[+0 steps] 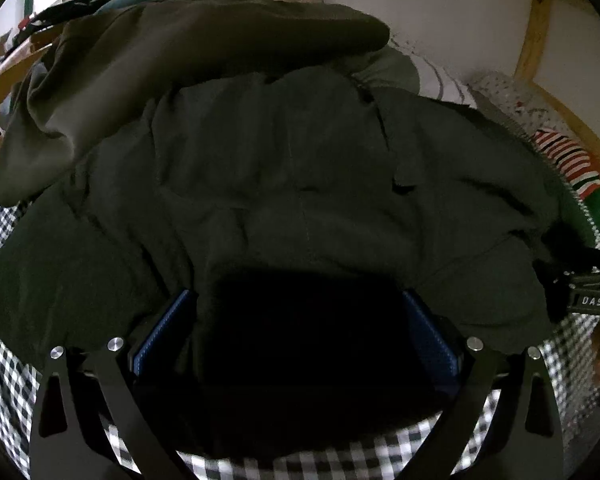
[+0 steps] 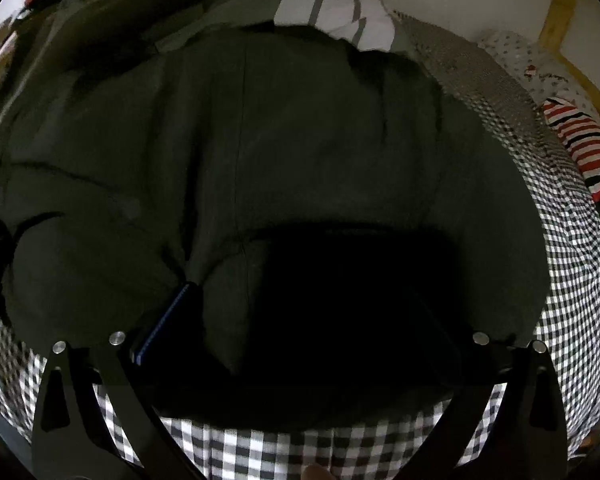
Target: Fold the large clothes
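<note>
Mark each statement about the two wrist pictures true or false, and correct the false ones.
1. The garment is dark green. True.
2. It lies on a plain white sheet. False: the sheet is black-and-white checked.
3. The left gripper has dark cloth bunched between its fingers. True.
4. A red-striped cloth lies on top of the garment. False: it lies apart, at the bed's far right.
5. The right gripper hangs clear of the garment. False: cloth fills its gap.

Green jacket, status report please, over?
Both claws, left and right, wide apart, fabric between. Dark green jacket spread on checked sheet. No obstruction.
</note>
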A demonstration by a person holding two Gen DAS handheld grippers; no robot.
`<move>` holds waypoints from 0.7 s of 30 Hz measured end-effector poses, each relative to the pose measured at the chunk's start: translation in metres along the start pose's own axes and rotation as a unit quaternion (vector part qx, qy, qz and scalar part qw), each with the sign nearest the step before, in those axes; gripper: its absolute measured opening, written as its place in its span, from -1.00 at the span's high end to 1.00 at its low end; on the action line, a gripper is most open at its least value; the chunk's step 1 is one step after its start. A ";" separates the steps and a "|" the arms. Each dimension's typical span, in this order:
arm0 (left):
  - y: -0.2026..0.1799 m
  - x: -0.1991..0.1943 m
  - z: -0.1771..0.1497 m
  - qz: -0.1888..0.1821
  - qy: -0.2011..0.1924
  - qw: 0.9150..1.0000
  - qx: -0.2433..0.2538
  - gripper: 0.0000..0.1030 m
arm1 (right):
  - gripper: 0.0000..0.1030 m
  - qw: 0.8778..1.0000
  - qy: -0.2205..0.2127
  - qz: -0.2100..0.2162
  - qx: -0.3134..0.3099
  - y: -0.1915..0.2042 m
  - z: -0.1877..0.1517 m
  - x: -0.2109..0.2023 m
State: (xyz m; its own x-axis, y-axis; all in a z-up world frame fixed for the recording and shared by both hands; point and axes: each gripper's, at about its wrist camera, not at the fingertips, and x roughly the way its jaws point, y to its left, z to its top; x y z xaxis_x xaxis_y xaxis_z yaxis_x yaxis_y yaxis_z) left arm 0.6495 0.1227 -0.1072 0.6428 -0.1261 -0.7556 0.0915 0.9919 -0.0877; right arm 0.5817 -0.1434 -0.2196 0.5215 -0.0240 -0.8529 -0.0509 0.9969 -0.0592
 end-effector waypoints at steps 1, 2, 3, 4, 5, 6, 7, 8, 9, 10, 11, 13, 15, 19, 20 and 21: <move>0.001 -0.004 -0.001 -0.005 -0.001 1.000 -0.002 -0.92 | -0.95 1.000 -0.005 -0.001 -0.002 0.000 -0.003 -0.004; 0.001 -0.008 -0.002 -0.006 -0.001 1.000 -0.002 -0.92 | -0.95 1.000 -0.012 -0.004 -0.005 0.000 -0.005 -0.009; 0.001 -0.010 -0.003 -0.005 0.000 1.000 0.000 -0.92 | -0.95 1.000 -0.019 -0.005 -0.006 0.000 -0.007 -0.015; 0.000 -0.014 -0.004 -0.005 -0.001 1.000 0.002 -0.92 | -0.95 1.000 -0.022 -0.005 -0.005 0.000 -0.009 -0.018; 0.000 -0.016 -0.004 -0.005 -0.001 1.000 0.002 -0.92 | -0.95 1.000 -0.025 -0.007 -0.005 -0.001 -0.010 -0.022; 0.000 -0.020 -0.005 -0.006 -0.002 1.000 0.001 -0.91 | -0.95 1.000 -0.029 -0.007 -0.005 -0.002 -0.011 -0.026; 0.000 -0.022 -0.005 -0.008 -0.002 1.000 -0.001 -0.92 | -0.95 0.999 -0.032 -0.007 -0.002 -0.005 -0.012 -0.029; 0.001 -0.025 -0.006 -0.011 -0.002 1.000 -0.006 -0.92 | -0.95 0.999 -0.034 -0.006 0.001 -0.007 -0.013 -0.032; 0.003 -0.029 -0.007 -0.018 -0.003 1.000 -0.014 -0.92 | -0.95 0.999 -0.036 -0.003 0.006 -0.010 -0.014 -0.035; 0.004 -0.031 -0.007 -0.022 -0.004 1.000 -0.020 -0.92 | -0.95 0.999 -0.038 -0.001 0.011 -0.013 -0.015 -0.037; 0.006 -0.033 -0.008 -0.029 -0.005 0.999 -0.028 -0.92 | -0.95 0.999 -0.042 0.008 0.022 -0.018 -0.017 -0.041; 0.012 -0.040 -0.011 -0.045 -0.008 0.997 -0.055 -0.92 | -0.95 0.998 -0.045 0.023 0.045 -0.027 -0.020 -0.049; 0.020 -0.047 -0.015 -0.064 -0.013 0.994 -0.089 -0.91 | -0.95 0.995 -0.048 0.046 0.079 -0.039 -0.025 -0.054; 0.042 -0.053 -0.029 -0.130 -0.013 0.972 -0.197 -0.91 | -0.95 0.981 -0.042 0.105 0.160 -0.068 -0.039 -0.057; 0.049 -0.052 -0.035 -0.153 -0.013 0.960 -0.234 -0.91 | -0.95 0.974 -0.041 0.128 0.185 -0.076 -0.044 -0.056; 0.056 -0.049 -0.042 -0.178 -0.012 0.945 -0.273 -0.91 | -0.95 0.968 -0.039 0.144 0.203 -0.081 -0.049 -0.055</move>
State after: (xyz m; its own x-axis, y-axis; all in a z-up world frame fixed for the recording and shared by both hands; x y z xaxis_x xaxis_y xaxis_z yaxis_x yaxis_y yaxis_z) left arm 0.5912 0.1854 -0.1018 0.6635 -0.4459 -0.6008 -0.0972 0.7448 -0.6602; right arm 0.5159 -0.2260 -0.1934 0.5987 0.2490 -0.7613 0.1270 0.9089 0.3972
